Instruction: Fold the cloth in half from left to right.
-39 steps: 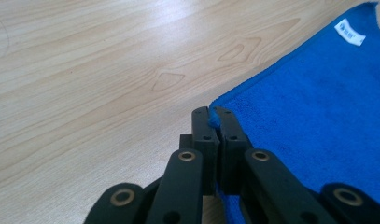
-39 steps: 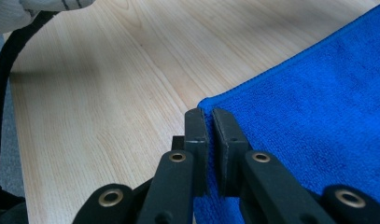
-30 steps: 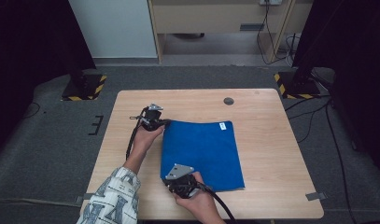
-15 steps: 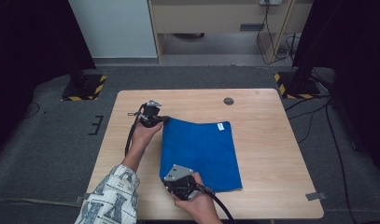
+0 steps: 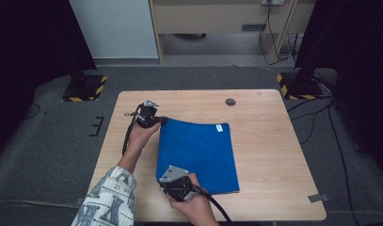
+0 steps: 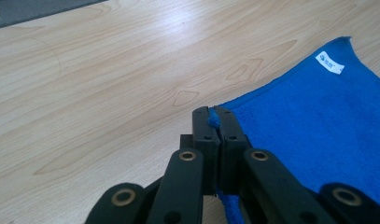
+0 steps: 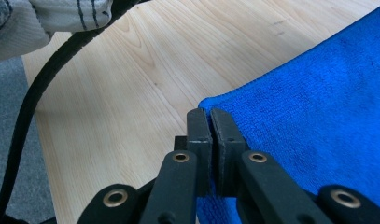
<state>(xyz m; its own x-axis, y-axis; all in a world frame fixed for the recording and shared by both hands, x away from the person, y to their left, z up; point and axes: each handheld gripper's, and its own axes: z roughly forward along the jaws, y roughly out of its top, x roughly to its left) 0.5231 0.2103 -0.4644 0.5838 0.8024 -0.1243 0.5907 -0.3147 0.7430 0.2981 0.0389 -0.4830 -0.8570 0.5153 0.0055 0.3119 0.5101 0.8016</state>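
Note:
A blue towel [image 5: 198,153] lies flat on the wooden table [image 5: 274,141], with a white label [image 5: 219,128] at its far right corner. My left gripper [image 5: 161,120] is shut on the towel's far left corner; in the left gripper view a bit of the blue towel [image 6: 318,121] shows pinched between the closed left gripper [image 6: 213,114] tips. My right gripper [image 5: 162,180] is shut on the near left corner. In the right gripper view the towel [image 7: 318,107] edge runs into the closed right gripper [image 7: 210,116] tips.
A small dark round plug [image 5: 230,101] sits in the tabletop behind the towel. Bare wood lies to the towel's right and left. A black cable [image 7: 33,93] and a patterned sleeve [image 7: 52,18] cross the right gripper view. Grey carpet surrounds the table.

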